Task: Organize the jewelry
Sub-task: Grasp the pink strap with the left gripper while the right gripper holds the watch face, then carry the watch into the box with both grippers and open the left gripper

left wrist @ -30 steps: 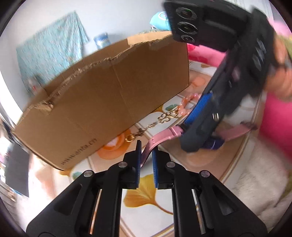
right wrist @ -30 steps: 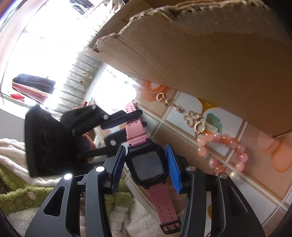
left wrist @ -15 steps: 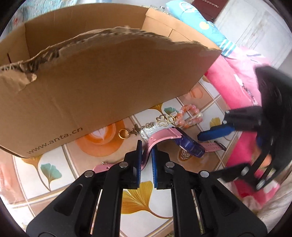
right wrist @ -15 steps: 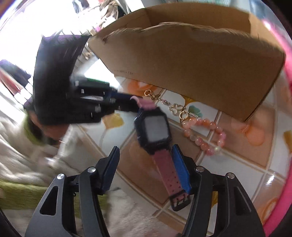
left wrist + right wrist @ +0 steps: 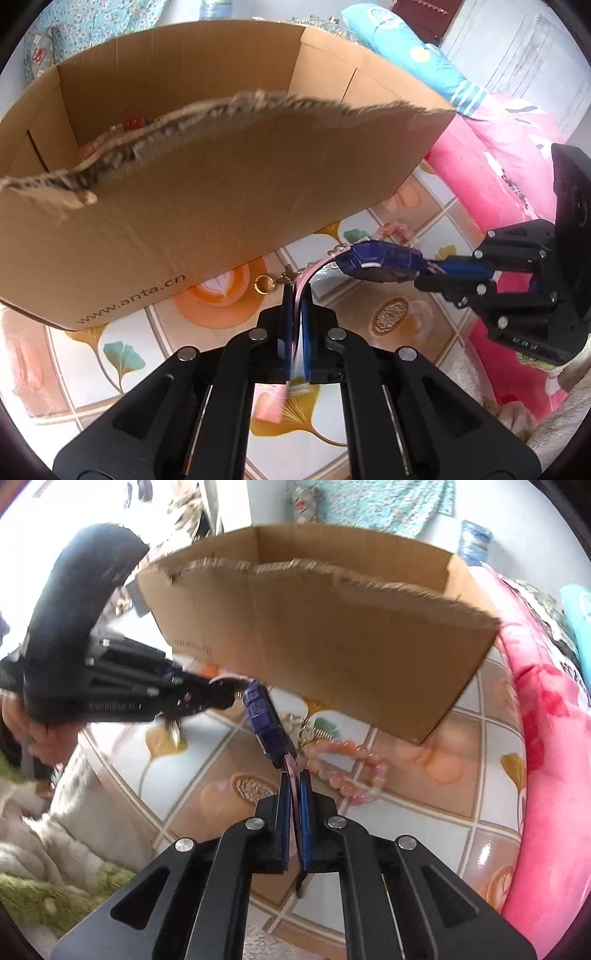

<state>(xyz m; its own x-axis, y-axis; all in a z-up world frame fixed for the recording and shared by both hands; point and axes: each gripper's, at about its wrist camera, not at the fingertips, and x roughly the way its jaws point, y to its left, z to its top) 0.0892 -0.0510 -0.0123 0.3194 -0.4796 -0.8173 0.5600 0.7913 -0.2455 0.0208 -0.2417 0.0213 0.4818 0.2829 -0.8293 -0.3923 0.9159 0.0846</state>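
A watch with a dark blue case (image 5: 380, 260) and pink strap hangs in the air between my two grippers. My left gripper (image 5: 296, 299) is shut on one strap end. My right gripper (image 5: 294, 779) is shut on the other strap end; it also shows in the left wrist view (image 5: 443, 267). The watch case (image 5: 267, 725) is seen edge-on. A pink bead bracelet (image 5: 351, 771) and a gold chain (image 5: 273, 282) lie on the tiled surface below, in front of an open cardboard box (image 5: 221, 184). Beads (image 5: 125, 127) lie inside the box.
The box (image 5: 332, 635) stands close ahead, its torn near wall facing me. A pink quilt (image 5: 546, 738) borders the right side. A fluffy white and green rug (image 5: 55, 849) lies at the left. The tiled surface (image 5: 110, 354) has leaf patterns.
My right gripper, open around the watch before, has shut on the strap's free end. The watch has lifted off the tiles and turned edge-on. Both views now look down into the box.
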